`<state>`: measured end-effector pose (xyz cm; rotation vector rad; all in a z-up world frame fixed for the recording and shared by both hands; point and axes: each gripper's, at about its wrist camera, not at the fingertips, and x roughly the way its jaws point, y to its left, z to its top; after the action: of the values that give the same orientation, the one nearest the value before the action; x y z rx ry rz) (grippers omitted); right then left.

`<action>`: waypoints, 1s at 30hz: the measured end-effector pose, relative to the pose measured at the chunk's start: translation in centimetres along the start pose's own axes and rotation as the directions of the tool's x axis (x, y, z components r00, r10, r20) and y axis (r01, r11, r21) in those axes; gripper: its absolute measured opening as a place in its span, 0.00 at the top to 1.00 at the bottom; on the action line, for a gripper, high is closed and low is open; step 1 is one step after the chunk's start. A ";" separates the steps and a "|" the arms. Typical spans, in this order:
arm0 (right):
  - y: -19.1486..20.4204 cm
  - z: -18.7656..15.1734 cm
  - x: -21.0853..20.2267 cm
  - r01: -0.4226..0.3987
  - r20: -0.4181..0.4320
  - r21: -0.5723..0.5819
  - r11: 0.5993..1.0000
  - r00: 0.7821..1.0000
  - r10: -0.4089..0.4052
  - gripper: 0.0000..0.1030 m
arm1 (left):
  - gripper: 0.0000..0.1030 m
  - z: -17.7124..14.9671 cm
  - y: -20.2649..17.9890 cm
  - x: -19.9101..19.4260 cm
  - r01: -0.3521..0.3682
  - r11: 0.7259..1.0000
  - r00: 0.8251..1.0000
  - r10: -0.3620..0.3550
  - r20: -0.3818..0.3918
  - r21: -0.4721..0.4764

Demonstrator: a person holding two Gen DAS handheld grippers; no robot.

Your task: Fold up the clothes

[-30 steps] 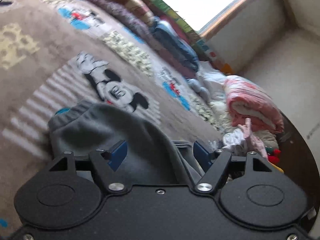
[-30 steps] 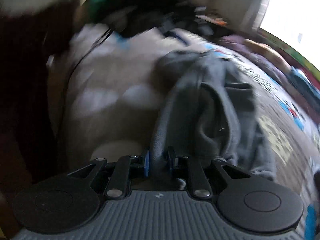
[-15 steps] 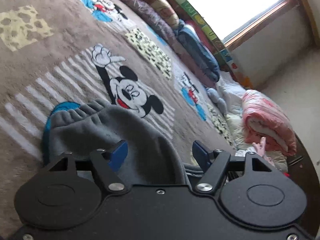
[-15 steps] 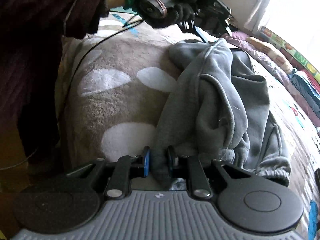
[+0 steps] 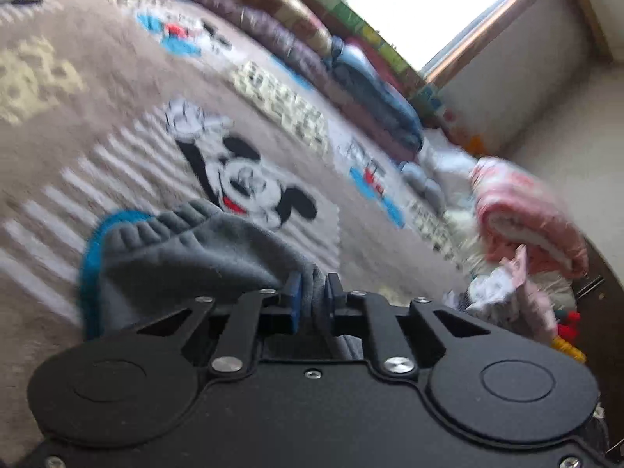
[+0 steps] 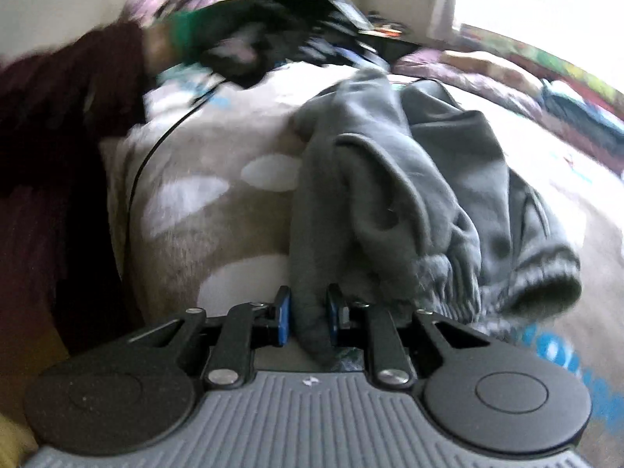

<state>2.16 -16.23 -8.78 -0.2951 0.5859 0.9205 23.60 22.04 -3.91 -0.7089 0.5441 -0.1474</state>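
A grey fleece garment (image 6: 409, 179) lies bunched on a brown cartoon-print blanket (image 6: 218, 226), its ribbed cuff (image 6: 546, 284) at the right. My right gripper (image 6: 308, 308) is shut on a fold of it near the camera. In the left wrist view the same grey garment (image 5: 195, 249) shows its gathered ribbed edge, and my left gripper (image 5: 312, 292) is shut on a pinch of that cloth. The left gripper, held by a gloved hand (image 6: 249, 35), appears blurred at the garment's far end in the right wrist view.
Folded quilts (image 5: 351, 70) line the far side of the blanket (image 5: 117, 117) under a bright window (image 5: 429, 4). A pink rolled blanket (image 5: 526, 214) and small clothes (image 5: 503, 288) pile at the right. A dark red sleeve (image 6: 70, 89) and a black cable (image 6: 156, 148) are at the left.
My left gripper, open before, has shut on the grey garment's edge. The right gripper keeps its hold on the fold; both views have shifted and are blurred by motion.
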 end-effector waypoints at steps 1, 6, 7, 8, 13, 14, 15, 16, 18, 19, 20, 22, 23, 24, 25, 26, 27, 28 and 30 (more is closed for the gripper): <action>-0.4 -0.3 -0.2 -0.007 0.020 0.047 0.999 1.000 0.006 0.80 | 0.90 0.1 0.0 -1.5 0.011 1.000 1.000 -0.011 0.025 -0.006; -2.3 -1.7 -1.2 -0.068 0.107 0.276 0.959 0.993 0.040 0.80 | 0.91 -1.4 0.7 -9.4 0.003 1.000 0.992 -0.001 0.126 -0.015; -2.6 -1.9 -1.4 -0.079 0.114 0.302 0.950 0.992 0.046 0.80 | 0.91 -2.0 1.1 -10.8 -0.004 1.000 0.990 0.007 0.140 -0.024; -2.8 -2.0 -1.6 -0.090 0.120 0.325 0.941 0.991 0.053 0.79 | 0.91 -2.7 1.7 -12.1 -0.012 0.999 0.988 0.018 0.153 -0.040; -4.1 -2.8 -3.0 -0.159 0.169 0.458 0.875 0.982 0.090 0.79 | 0.91 -6.2 4.7 -16.7 -0.069 0.990 0.982 0.089 0.166 -0.123; -4.4 -3.0 -3.3 -0.174 0.181 0.484 0.858 0.979 0.097 0.79 | 0.91 -6.8 5.2 -17.2 -0.084 0.987 0.982 0.105 0.157 -0.136; -4.6 -3.1 -3.7 -0.188 0.195 0.507 0.841 0.976 0.101 0.78 | 0.91 -7.4 5.5 -17.5 -0.104 0.984 0.982 0.124 0.140 -0.141; -5.0 -3.4 -4.1 -0.200 0.210 0.528 0.826 0.973 0.101 0.76 | 0.91 -7.9 5.8 -17.7 -0.127 0.981 0.982 0.144 0.121 -0.144; -5.6 -3.9 -5.0 -0.228 0.252 0.588 0.776 0.963 0.093 0.70 | 0.90 -8.8 6.5 -17.5 -0.184 0.974 0.979 0.193 0.059 -0.134; -6.0 -4.2 -5.3 -0.229 0.264 0.626 0.745 0.962 0.073 0.61 | 0.87 -9.1 6.9 -17.3 -0.215 0.969 0.975 0.220 0.027 -0.124; -6.3 -4.6 -5.6 -0.230 0.276 0.663 0.712 0.960 0.053 0.52 | 0.83 -9.3 7.3 -17.3 -0.229 0.965 0.972 0.233 0.018 -0.127; -7.2 -5.6 -5.8 -0.238 0.297 0.741 0.628 0.955 0.011 0.45 | 0.62 -9.3 8.2 -17.9 -0.222 0.960 0.973 0.230 0.026 -0.172; -7.7 -6.1 -5.8 -0.232 0.298 0.776 0.586 0.955 -0.016 0.44 | 0.56 -9.1 8.7 -18.2 -0.218 0.956 0.972 0.231 0.046 -0.194; -8.0 -6.6 -5.7 -0.233 0.300 0.805 0.545 0.953 -0.036 0.43 | 0.50 -8.9 9.2 -18.4 -0.211 0.953 0.972 0.228 0.057 -0.215; -8.2 -7.1 -5.6 -0.241 0.307 0.832 0.499 0.950 -0.052 0.38 | 0.50 -8.8 9.6 -18.4 -0.203 0.950 0.972 0.224 0.065 -0.237; -8.4 -7.6 -5.4 -0.251 0.313 0.854 0.456 0.948 -0.064 0.34 | 0.50 -8.7 10.1 -18.5 -0.194 0.946 0.973 0.220 0.074 -0.258; -8.5 -7.9 -5.1 -0.263 0.320 0.867 0.422 0.945 -0.068 0.34 | 0.49 -8.6 10.5 -18.6 -0.186 0.942 0.973 0.216 0.082 -0.278; -8.5 -8.0 -4.7 -0.276 0.327 0.877 0.392 0.942 -0.069 0.32 | 0.48 -8.5 11.0 -18.7 -0.177 0.938 0.973 0.212 0.090 -0.299; -8.2 -8.1 -4.2 -0.295 0.337 0.892 0.343 0.939 -0.070 0.31 | 0.48 -8.3 11.5 -18.2 -0.177 0.934 0.973 0.214 0.090 -0.312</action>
<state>4.11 -27.62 -12.85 0.9915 0.7491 0.5936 3.15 31.51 -8.88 -0.9497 0.5216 0.1698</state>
